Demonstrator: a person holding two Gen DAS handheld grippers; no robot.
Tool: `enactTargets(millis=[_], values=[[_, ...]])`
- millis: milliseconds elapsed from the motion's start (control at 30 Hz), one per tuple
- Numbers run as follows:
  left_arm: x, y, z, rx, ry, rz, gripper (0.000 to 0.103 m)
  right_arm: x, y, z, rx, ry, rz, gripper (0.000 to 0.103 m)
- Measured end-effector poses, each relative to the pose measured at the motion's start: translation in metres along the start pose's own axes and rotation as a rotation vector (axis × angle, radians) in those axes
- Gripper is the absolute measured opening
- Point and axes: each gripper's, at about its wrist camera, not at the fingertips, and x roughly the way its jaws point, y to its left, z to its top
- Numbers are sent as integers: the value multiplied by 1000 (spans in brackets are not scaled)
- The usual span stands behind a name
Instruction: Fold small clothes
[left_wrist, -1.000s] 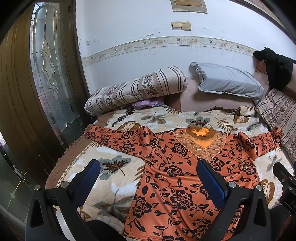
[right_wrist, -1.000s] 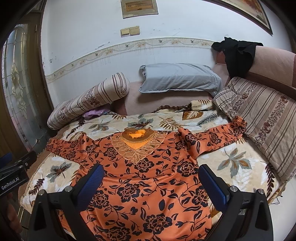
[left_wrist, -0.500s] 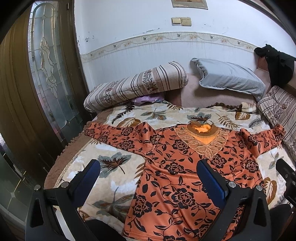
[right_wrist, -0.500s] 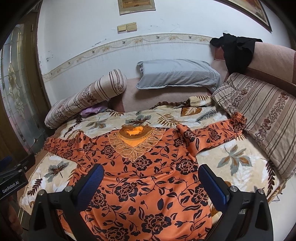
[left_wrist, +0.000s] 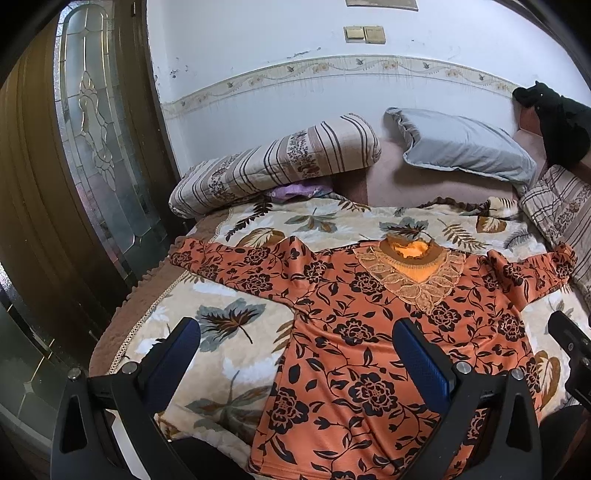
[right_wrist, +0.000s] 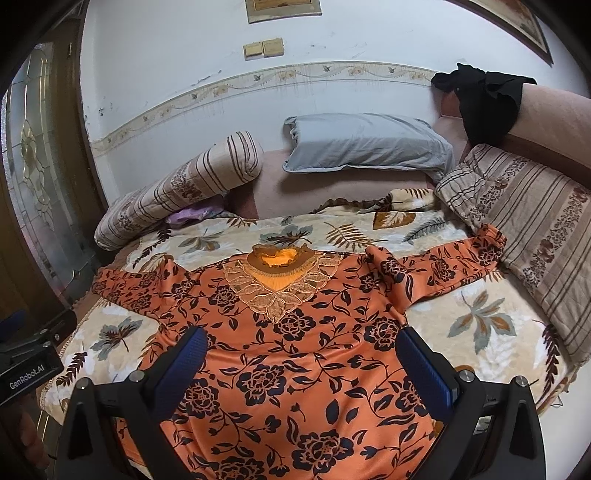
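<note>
Closest to us is our left gripper (left_wrist: 295, 350). Its two blue fingers (left_wrist: 173, 354) are spread wide and hold nothing. It hangs over the near left edge of the orange flowered top (left_wrist: 369, 350). Our right gripper (right_wrist: 299, 354) is also spread wide and empty, and it hangs over the middle of the top. We think both are wide so they can soon pinch the cloth.

The top lies flat and face up on the leafy blanket (left_wrist: 229, 332) of the bed. Its bottom hem is nearest to us and its lace collar (right_wrist: 280, 280) is farther away. Both sleeves are stretched out to the sides, which we think makes it ready for folding. The right sleeve (right_wrist: 443, 269) reaches out to the striped cushion (right_wrist: 535, 240). The left sleeve (left_wrist: 236, 266) ends near the bed's edge by the glass door (left_wrist: 99, 147). No fold is made yet.

Farther back sit a striped bolster (left_wrist: 277, 166), a grey pillow (right_wrist: 365, 147) and a black cloth (right_wrist: 484, 99) on the headboard.

From a second ago, the top has not moved. Our left gripper has turned a little, so the switches on the wall show lower in its view. Both grippers are just as wide as before.
</note>
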Motion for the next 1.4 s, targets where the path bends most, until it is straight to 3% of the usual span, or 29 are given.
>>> enactTargets(millis=[233, 367, 500, 600, 667, 800, 867, 967, 1067, 1200, 1267, 1300, 1333, 1367, 1400], values=[[33, -7, -8, 25, 69, -9, 103, 29, -17, 6, 34, 31, 10, 103], [77, -11, -25, 38, 201, -45, 103, 72, -65, 16, 138, 63, 15, 103], [129, -21, -54, 79, 341, -7, 103, 141, -161, 29, 316, 85, 10, 103], [161, -29, -74, 124, 423, 27, 103, 190, -255, 28, 567, 105, -20, 103], [177, -34, -84, 130, 470, 25, 103, 216, -314, 25, 767, 97, 6, 101], [197, -43, -99, 141, 556, 4, 103, 241, -394, 26, 957, -21, -42, 88], [199, -44, -101, 131, 546, -9, 103, 248, -418, 24, 1006, -58, -78, 79], [201, -41, -105, 120, 536, -43, 103, 259, -451, 23, 1076, -115, -97, 76], [207, -31, -108, 43, 537, -90, 103, 277, -470, 33, 1063, -97, -142, 76], [206, -33, -109, 35, 527, -83, 103, 300, -481, 46, 1018, -84, -206, 76], [206, -31, -111, 18, 514, -80, 103, 306, -483, 53, 966, -87, -227, 67], [205, -31, -112, 18, 508, -79, 103, 313, -483, 58, 932, -71, -209, 37], [204, -31, -112, 17, 512, -78, 103, 317, -484, 57, 916, -54, -205, 19], [204, -30, -110, 14, 522, -79, 103, 317, -483, 59, 899, -56, -210, 17], [205, -30, -109, 15, 530, -79, 103, 315, -477, 62, 885, -74, -198, 8]])
